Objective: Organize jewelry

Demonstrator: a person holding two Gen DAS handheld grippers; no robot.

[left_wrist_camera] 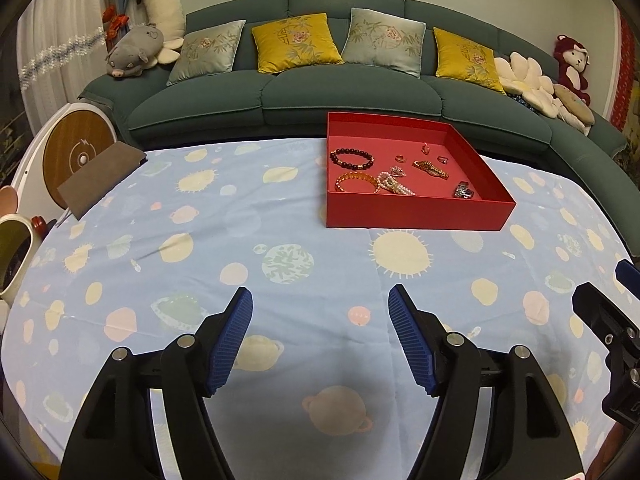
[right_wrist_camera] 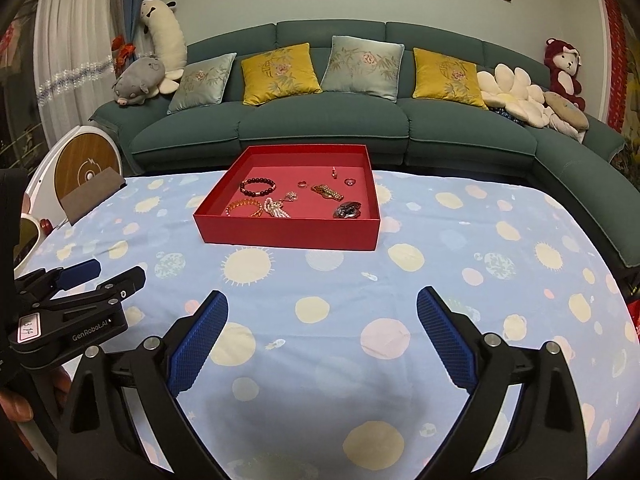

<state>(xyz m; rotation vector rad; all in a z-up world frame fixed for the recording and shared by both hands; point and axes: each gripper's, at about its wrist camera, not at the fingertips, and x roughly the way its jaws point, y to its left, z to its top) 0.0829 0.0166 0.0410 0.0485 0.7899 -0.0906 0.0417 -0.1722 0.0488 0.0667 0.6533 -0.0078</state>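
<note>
While both grippers are hovering over the near cloth, the job is looking nearly finished, or not yet begun: no jewelry is lying loose on the table, all of it sitting in the red tray at the far middle. Inside, pieces are resting apart: dark bead bracelet, amber bangle, pearl strand, gold watch, small rings. Left gripper and right gripper are both standing released, empty.
</note>
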